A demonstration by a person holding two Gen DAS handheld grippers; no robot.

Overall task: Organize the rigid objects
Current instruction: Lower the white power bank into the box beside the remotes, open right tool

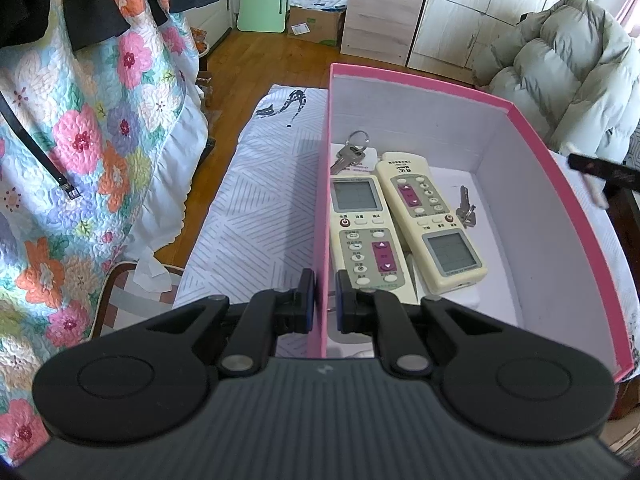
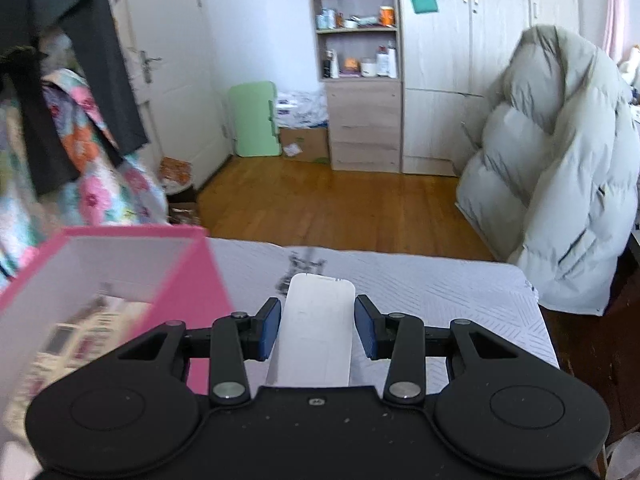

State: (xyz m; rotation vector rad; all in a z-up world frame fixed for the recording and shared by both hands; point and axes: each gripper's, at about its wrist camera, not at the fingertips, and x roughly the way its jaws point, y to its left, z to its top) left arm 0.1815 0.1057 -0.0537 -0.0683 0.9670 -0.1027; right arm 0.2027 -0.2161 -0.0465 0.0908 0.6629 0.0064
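Note:
A pink box (image 1: 560, 184) with a white inside stands on the cloth-covered table (image 1: 256, 208). In it lie two cream remote controls (image 1: 362, 228) (image 1: 432, 216), a key on a ring (image 1: 352, 154) and another key bunch (image 1: 466, 210). My left gripper (image 1: 325, 300) is shut on the box's left wall (image 1: 320, 240), one finger inside and one outside. My right gripper (image 2: 316, 330) is shut on a white remote (image 2: 316, 332), held back side up above the table, right of the pink box (image 2: 192, 280).
A pale puffer coat (image 2: 560, 168) hangs over a chair at the right. A floral quilt (image 1: 80, 140) hangs at the left. Wooden cabinets (image 2: 364, 120) and a green folding board (image 2: 256, 120) stand across the wood floor.

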